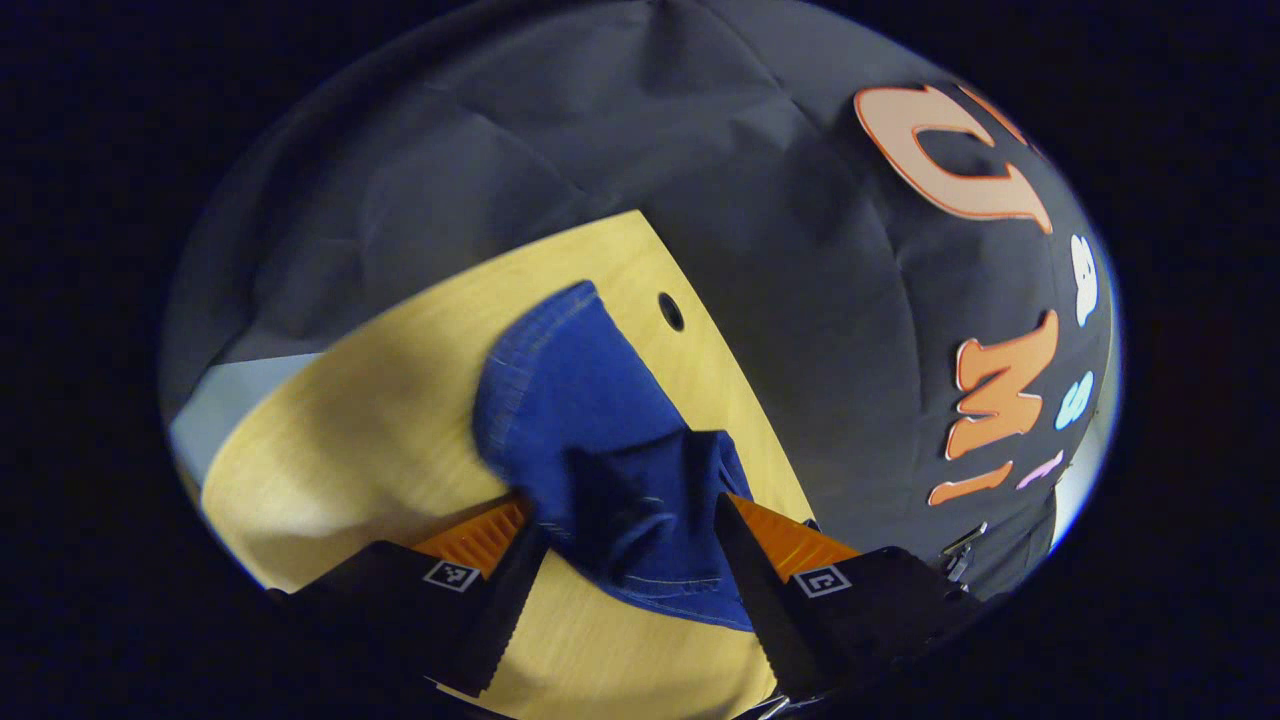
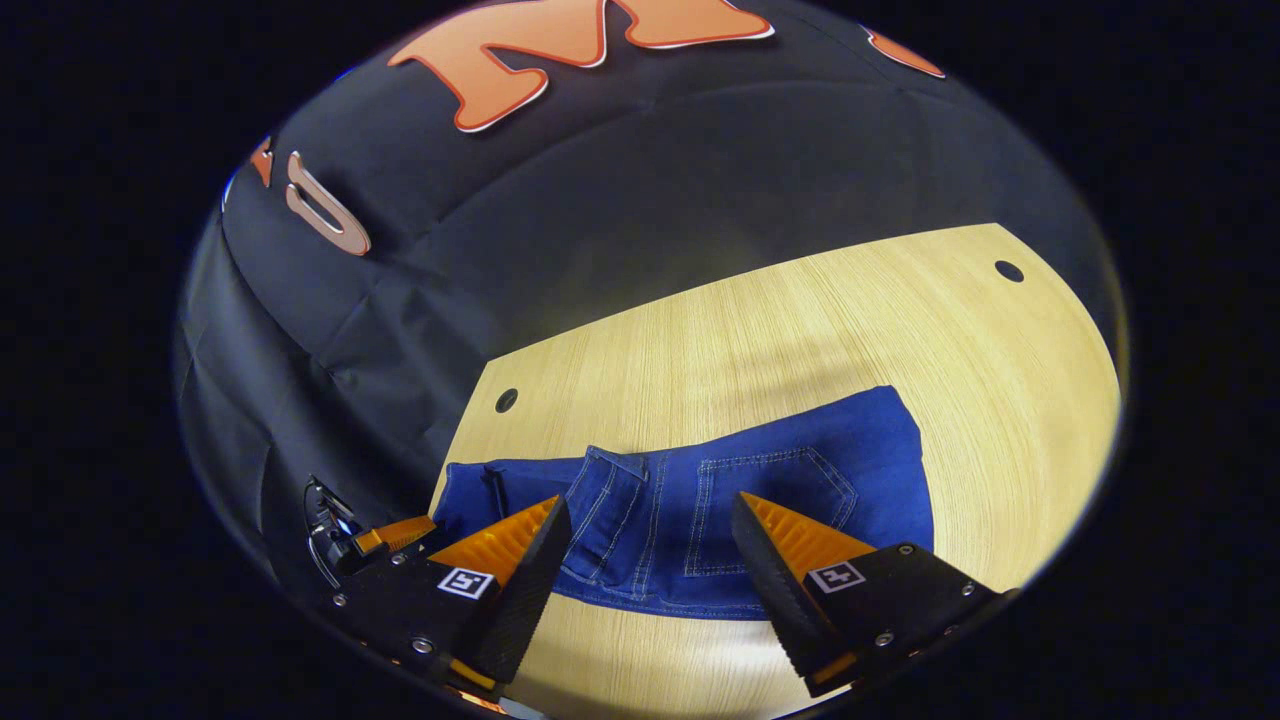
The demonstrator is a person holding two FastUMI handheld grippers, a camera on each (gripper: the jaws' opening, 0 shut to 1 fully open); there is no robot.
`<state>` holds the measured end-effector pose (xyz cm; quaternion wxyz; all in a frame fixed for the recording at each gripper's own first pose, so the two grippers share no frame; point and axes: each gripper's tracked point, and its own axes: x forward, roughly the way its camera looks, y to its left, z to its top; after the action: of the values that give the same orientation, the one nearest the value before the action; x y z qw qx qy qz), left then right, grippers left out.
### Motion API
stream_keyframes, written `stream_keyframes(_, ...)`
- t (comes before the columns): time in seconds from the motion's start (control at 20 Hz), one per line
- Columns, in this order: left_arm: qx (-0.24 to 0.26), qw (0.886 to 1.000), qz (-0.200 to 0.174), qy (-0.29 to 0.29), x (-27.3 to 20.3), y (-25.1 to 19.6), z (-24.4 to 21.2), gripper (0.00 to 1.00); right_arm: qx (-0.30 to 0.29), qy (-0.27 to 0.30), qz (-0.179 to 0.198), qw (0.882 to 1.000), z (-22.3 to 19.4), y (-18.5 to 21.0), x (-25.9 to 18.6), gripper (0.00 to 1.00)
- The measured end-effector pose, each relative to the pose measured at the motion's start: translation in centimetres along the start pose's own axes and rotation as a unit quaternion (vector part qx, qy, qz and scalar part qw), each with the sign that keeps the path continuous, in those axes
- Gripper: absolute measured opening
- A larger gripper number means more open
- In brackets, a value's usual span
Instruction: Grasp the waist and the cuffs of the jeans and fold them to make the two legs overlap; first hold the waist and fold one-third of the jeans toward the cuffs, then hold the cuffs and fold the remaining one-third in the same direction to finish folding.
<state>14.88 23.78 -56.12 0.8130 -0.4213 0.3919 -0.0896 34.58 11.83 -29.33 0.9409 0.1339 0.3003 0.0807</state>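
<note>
Blue jeans (image 2: 700, 500) lying on a wood table (image 2: 800, 330), folded into a short wide bundle, back pocket with light stitching facing up. In the right gripper view, right gripper (image 2: 650, 560) low over the near edge of the jeans, jaws wide apart, one finger on each side of the pocket area — nothing pinched between them, fingers (image 2: 520, 570) seeming to sit just above the cloth and the table. Off to the far left in that same view, part of the left gripper (image 2: 375, 540) at the left end of the jeans, near the table edge. In the left gripper view, jeans (image 1: 590, 420) bunched up and rumpled between the two fingers (image 1: 745, 560), a thick fold with a stitched hem poking toward the camera. Jaws there also fairly wide, cloth filling the gap; hard to tell if both fingers press on it or just sit beside it. Two small round holes in the table top, one (image 2: 507, 400) near the left back corner, one (image 2: 1009, 271) near the right back corner. Black cloth wall (image 2: 600, 200) right behind the table, hanging in soft wrinkles. Jeans near the front edge of the table — bare wood behind them.
</note>
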Motion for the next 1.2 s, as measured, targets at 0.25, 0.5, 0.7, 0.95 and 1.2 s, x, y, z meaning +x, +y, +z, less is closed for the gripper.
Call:
stream_keyframes(0.25,-0.017,0.992,0.126,-0.019,2.5,2.9,0.2,0.08,0.004,-0.007,-0.004,1.0,0.5,-0.9,-0.8,0.99)
stream_keyframes(0.5,0.128,0.981,0.123,-0.076,-1.3,-4.9,2.6,0.05,0.023,-0.02,-0.006,1.0,1.2,-3.6,-2.6,0.98)
stream_keyframes(0.7,0.223,0.965,0.085,-0.107,-3.2,-15.7,2.9,0.05,0.038,-0.039,-0.013,0.998,2.1,-6.7,-4.6,0.98)
stream_keyframes(0.95,0.288,0.949,0.041,-0.118,-3.6,-28.2,-1.3,0.05,0.052,-0.06,-0.024,0.997,3.5,-11.5,-8.9,0.98)
stream_keyframes(1.2,0.41,0.905,0.06,-0.093,0.6,-36.0,-9.8,0.05,0.07,-0.092,-0.031,0.993,5.6,-16.9,-14.2,0.98)
